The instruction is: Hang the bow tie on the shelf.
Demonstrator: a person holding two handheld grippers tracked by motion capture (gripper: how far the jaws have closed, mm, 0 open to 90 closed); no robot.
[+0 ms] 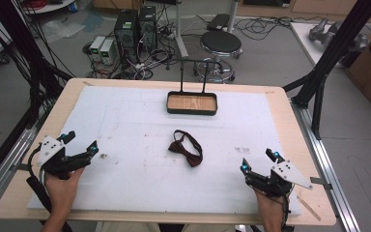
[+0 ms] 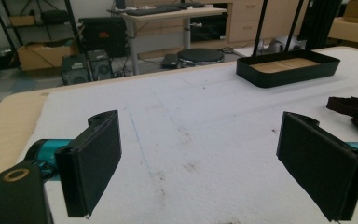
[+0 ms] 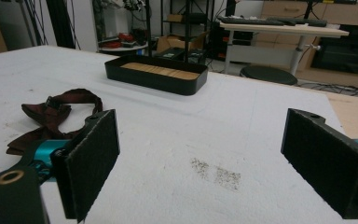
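Note:
A dark maroon bow tie (image 1: 186, 148) with its strap lies near the middle of the white mat (image 1: 140, 121); it also appears as the bow tie (image 3: 51, 116) at the left of the right gripper view and as the bow tie (image 2: 354, 109) at the right edge of the left gripper view. My left gripper (image 1: 81, 145) rests at the mat's front left, open, nothing between its pads (image 2: 93, 161). At the front right my right gripper (image 1: 259, 161) stands open as well, its pads (image 3: 91, 158) bare. Both are well apart from the bow tie.
A black tray (image 1: 192, 110) with a wooden floor and a tall wire handle sits at the far centre of the mat. The wooden table (image 1: 19, 183) edge frames the mat. Beyond are a stool (image 1: 221, 44), computer towers and black frame posts (image 1: 328, 58).

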